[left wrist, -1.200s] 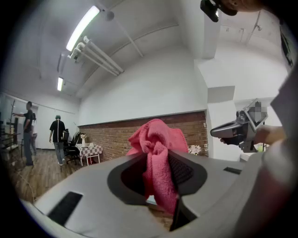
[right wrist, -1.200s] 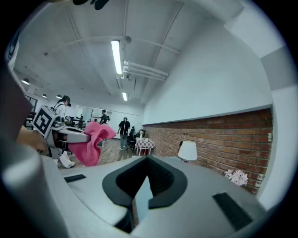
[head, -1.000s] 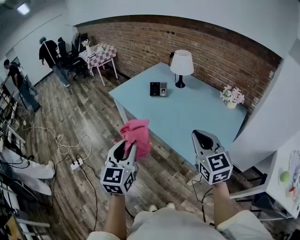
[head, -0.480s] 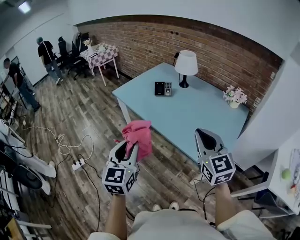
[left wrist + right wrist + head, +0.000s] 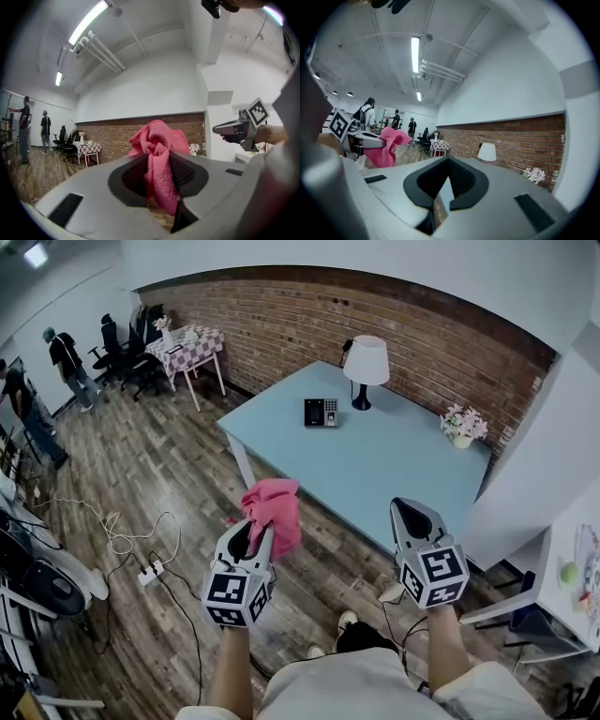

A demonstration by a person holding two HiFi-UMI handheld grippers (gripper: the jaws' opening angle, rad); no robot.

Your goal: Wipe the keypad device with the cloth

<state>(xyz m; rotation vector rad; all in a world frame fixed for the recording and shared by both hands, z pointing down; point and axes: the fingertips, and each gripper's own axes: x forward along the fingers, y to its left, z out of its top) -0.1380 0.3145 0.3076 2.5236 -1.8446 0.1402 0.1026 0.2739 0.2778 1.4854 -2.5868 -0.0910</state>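
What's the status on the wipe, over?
Left gripper shut on pink cloth. Right gripper shut, empty. Keypad device on blue table beside lamp, not yet reached. Nothing blocks it.

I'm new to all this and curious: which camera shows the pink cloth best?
The left gripper view: the pink cloth fills its middle, pinched by the left gripper. The head view shows it smaller, from above; the right gripper view shows it small, at the left.
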